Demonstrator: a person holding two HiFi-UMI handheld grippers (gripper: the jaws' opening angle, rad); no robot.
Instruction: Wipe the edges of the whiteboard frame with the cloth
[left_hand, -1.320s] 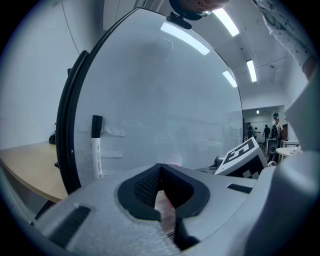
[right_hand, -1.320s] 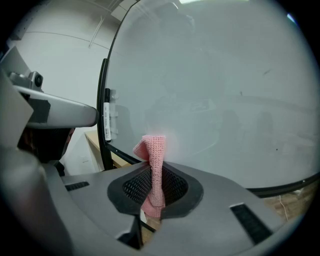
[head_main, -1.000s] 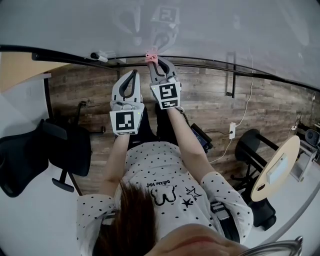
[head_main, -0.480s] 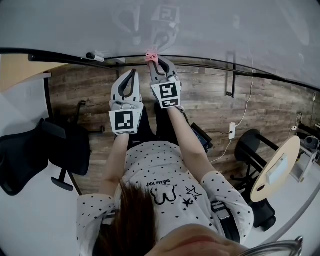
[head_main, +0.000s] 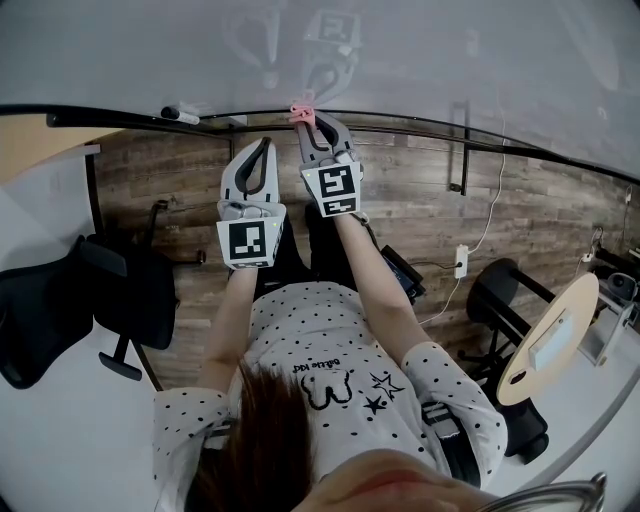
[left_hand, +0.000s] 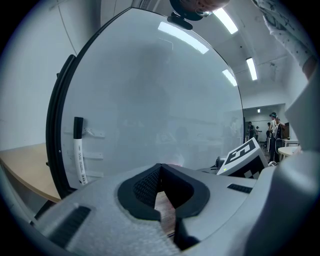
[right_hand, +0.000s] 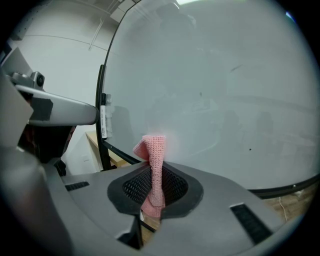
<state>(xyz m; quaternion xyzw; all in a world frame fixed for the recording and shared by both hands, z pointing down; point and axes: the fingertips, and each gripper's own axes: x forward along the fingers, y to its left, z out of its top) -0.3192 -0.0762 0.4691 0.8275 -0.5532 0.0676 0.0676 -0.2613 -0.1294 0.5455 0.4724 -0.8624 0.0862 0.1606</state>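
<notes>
Two tools are up at the board, and only the right tool (head_main: 306, 122) is working: its jaws are clamped on the pink cloth (head_main: 301, 110), which stands up from between the pads in the right gripper view (right_hand: 155, 160) with its folded tip at the board. The left tool (head_main: 268, 145) rides just beside it with its jaws closed on nothing, only floor showing behind them in the left gripper view. From the head view the cloth sits right on the dark lower edge of the whiteboard frame (head_main: 400, 123), though I cannot tell how firmly it presses. Over the last second my tools have barely shifted against my body, but the marker (head_main: 180, 115) clipped near the frame has drifted further left of the cloth. I read that as the cloth sliding slowly rightward along the bottom edge, away from the marker. By my judgement the wipe is under way, with most of the frame to my right not yet covered.
</notes>
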